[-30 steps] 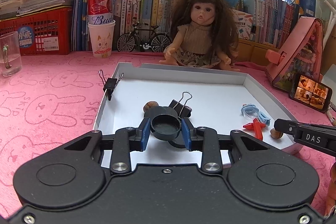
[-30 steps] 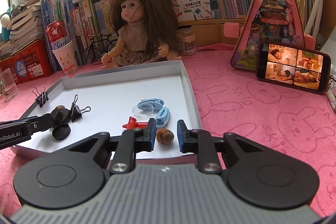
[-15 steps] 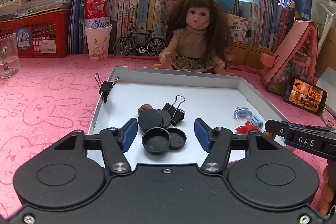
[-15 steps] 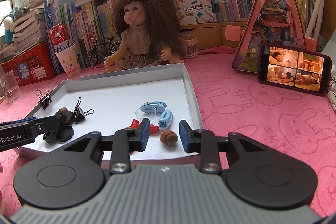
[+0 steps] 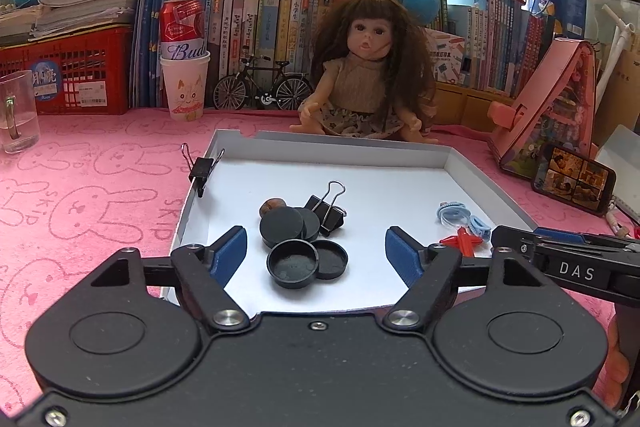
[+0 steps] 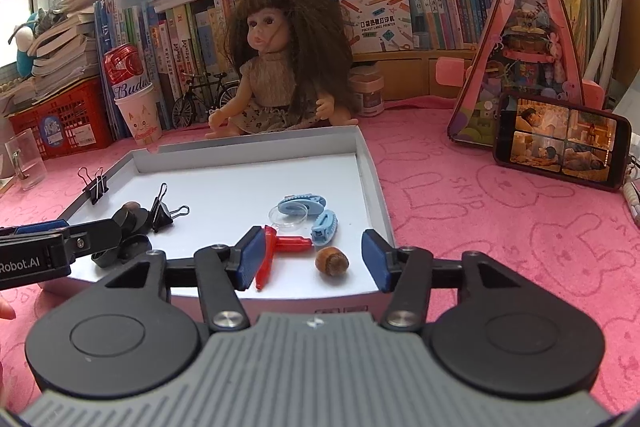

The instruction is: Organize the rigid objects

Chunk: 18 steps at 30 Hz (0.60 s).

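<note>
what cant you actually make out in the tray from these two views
- Black caps: in the right wrist view the left gripper's finger covers part of the pile, so their count is unclear there.
- Brown nut behind the caps: in the left wrist view mostly hidden by a cap.
- Red plastic piece: in the right wrist view the right gripper's blue pad hides its left part.
- Tray: near edge hidden behind both gripper bodies.

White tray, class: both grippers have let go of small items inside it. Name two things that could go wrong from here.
1. The black caps lie overlapped between the opening jaws of the left gripper; one nudge could scatter them.
2. The acorn is round and lies near the front edge of the white tray, between the opening jaws of the right gripper; it might roll.
</note>
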{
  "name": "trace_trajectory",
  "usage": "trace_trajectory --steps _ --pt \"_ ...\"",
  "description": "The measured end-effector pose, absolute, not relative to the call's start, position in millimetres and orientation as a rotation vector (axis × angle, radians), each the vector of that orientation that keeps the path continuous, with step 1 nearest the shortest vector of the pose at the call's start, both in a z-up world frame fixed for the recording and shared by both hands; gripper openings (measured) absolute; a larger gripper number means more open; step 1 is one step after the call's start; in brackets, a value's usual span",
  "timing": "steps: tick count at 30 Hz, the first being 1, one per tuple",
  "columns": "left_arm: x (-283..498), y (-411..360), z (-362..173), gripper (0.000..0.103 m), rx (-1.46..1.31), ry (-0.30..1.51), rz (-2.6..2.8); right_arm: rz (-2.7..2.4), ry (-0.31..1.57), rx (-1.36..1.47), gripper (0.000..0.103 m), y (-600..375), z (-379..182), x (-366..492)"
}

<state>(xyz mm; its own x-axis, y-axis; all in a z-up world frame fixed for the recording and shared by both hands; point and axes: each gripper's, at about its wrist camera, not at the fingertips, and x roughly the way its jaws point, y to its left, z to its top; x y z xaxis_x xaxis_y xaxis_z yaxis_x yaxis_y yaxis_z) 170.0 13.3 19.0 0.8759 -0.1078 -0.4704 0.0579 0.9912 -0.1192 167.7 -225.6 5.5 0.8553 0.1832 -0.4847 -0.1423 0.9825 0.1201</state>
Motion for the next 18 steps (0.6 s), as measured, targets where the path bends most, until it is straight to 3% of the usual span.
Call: trace_trajectory --steps 18 --pt "151 15 24 0.080 -0.100 0.496 -0.103 0.176 0.505 0.048 0.078 -223 10 152"
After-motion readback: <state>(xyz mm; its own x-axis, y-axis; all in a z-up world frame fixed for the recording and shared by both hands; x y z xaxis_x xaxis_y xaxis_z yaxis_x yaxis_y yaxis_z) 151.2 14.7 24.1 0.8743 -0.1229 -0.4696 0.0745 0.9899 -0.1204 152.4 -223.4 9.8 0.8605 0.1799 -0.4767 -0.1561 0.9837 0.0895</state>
